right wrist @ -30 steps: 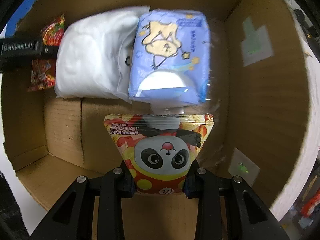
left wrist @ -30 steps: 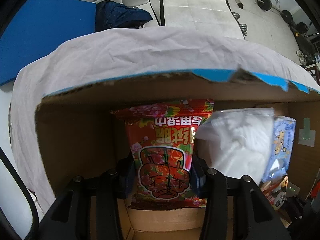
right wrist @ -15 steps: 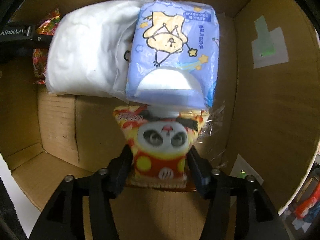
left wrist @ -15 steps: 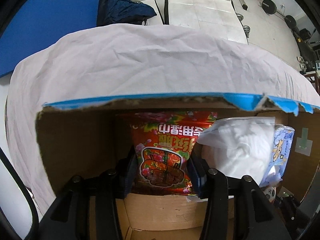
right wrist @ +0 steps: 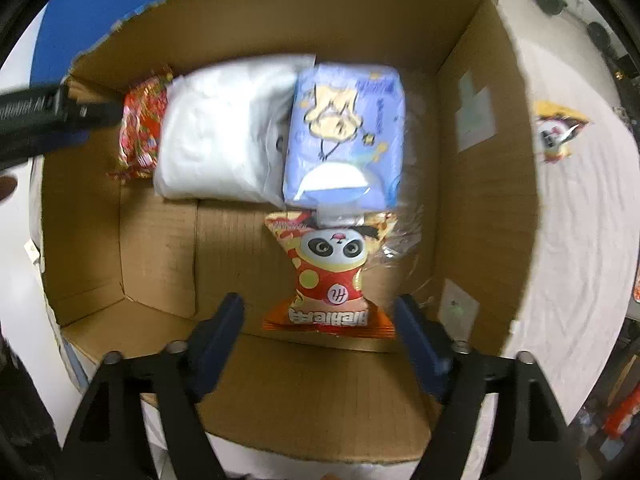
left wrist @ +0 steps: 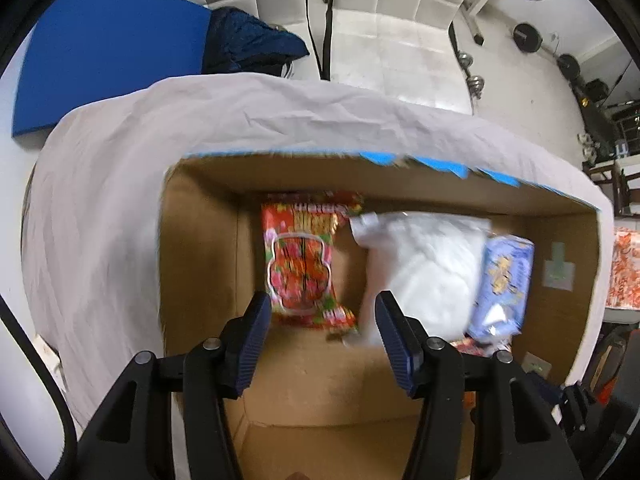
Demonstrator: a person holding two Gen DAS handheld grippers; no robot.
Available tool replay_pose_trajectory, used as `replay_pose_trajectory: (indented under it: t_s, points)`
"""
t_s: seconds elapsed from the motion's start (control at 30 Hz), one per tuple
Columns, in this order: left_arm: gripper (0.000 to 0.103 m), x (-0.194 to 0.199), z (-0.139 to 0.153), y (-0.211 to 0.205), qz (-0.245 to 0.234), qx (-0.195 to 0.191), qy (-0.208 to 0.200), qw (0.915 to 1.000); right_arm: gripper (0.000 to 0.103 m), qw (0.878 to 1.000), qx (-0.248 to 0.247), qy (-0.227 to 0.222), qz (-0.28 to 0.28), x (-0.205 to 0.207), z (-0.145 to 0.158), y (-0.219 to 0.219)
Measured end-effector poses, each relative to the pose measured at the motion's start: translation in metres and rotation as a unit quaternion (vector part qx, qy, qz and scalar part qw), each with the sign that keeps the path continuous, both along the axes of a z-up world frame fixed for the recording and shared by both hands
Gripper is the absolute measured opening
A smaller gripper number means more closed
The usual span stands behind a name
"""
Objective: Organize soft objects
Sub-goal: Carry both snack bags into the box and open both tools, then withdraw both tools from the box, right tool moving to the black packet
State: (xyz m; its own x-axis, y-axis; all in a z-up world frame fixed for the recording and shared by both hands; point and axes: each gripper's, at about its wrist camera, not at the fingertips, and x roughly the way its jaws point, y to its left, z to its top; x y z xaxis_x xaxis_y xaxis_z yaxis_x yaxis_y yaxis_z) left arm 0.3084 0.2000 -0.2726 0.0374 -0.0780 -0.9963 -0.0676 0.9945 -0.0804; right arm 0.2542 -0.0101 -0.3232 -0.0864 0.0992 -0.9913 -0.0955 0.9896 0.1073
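A cardboard box (left wrist: 200,240) (right wrist: 480,160) holds soft packs. A red flowered packet (left wrist: 300,264) (right wrist: 142,128) lies at its left end. Beside it lie a white bag (left wrist: 420,264) (right wrist: 216,136) and a blue tissue pack (left wrist: 504,280) (right wrist: 344,132). A panda snack packet (right wrist: 332,276) lies on the box floor in front of the blue pack. My left gripper (left wrist: 320,316) is open and empty above the red packet. My right gripper (right wrist: 320,320) is open and empty, its jaws on either side of the panda packet without touching it.
The box stands on a table under a white cloth (left wrist: 280,116) (right wrist: 580,220). Another panda packet (right wrist: 556,136) lies on the cloth right of the box. A blue mat (left wrist: 104,48) and dark fabric (left wrist: 248,44) lie beyond.
Both grippers opened and pulled back upward. The left let go of the red packet and the right let go of the panda packet; both packets now lie in the box.
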Motion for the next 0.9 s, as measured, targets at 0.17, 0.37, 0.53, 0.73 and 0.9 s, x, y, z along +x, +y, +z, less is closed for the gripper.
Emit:
replay_pose_trajectory:
  t_s: [0.17,0.37,0.53,0.73,0.9]
  points:
    - [0.085,-0.032,0.024,-0.002,0.007,0.008,-0.047,0.9988,0.099,0.999,-0.008,-0.042,-0.002,0.000,0.027,-0.005]
    - [0.099,-0.063,0.044,0.001,0.015,0.011,-0.076,0.9969,0.103,0.998,-0.005,-0.066,-0.011,-0.007,0.049,-0.008]
    - [0.099,-0.088,0.071,-0.009,0.011,0.039,-0.116,0.9924,0.103,0.996,-0.007,-0.093,-0.013,-0.021,0.067,-0.010]
    - [0.099,-0.119,0.106,-0.019,0.007,0.040,-0.160,0.9863,0.103,0.991,-0.011,-0.136,-0.013,-0.046,0.100,-0.012]
    - [0.099,-0.143,0.131,-0.025,0.004,0.046,-0.188,0.9811,0.103,0.986,-0.011,-0.164,-0.005,-0.069,0.128,-0.013]
